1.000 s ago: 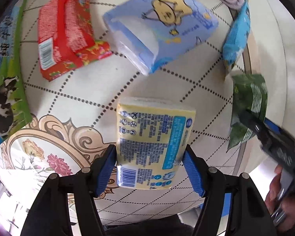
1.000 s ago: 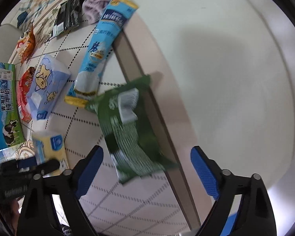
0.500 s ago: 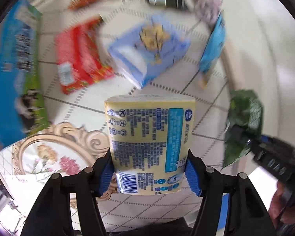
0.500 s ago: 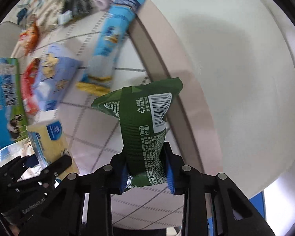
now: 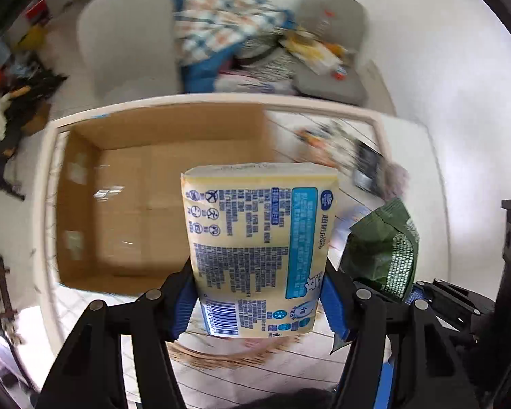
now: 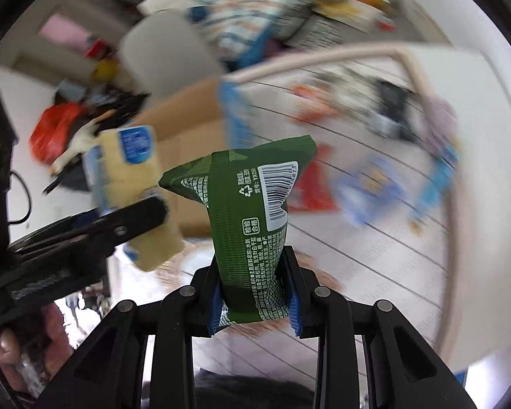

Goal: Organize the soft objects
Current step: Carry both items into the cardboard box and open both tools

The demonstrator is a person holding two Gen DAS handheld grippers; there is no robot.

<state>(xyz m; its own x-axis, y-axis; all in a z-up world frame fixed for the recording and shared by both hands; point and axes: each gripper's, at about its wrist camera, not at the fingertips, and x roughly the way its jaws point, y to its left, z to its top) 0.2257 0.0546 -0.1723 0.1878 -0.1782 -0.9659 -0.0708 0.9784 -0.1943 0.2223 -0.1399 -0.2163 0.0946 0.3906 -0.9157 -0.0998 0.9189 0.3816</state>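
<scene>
My left gripper (image 5: 257, 301) is shut on a yellow tissue pack (image 5: 259, 238) with blue print and holds it in the air, in front of an open cardboard box (image 5: 146, 197). My right gripper (image 6: 255, 303) is shut on a green soft pouch (image 6: 252, 225) with a barcode, also held up. In the left wrist view the green pouch (image 5: 385, 248) shows at the right. In the right wrist view the yellow pack (image 6: 133, 184) and the left gripper (image 6: 126, 225) show at the left, by the box (image 6: 187, 126).
Several soft packs lie blurred on the patterned table mat (image 6: 374, 238): red (image 6: 313, 187), blue (image 6: 371, 187) and a long light-blue one (image 6: 436, 177). A white chair (image 5: 126, 37) and a cluttered grey seat (image 5: 330, 44) stand beyond the table.
Both grippers have lifted and tilted up with their packs. The view swung from the table mat to the cardboard box and the room behind. The right gripper closed on the green pouch a second ago.
</scene>
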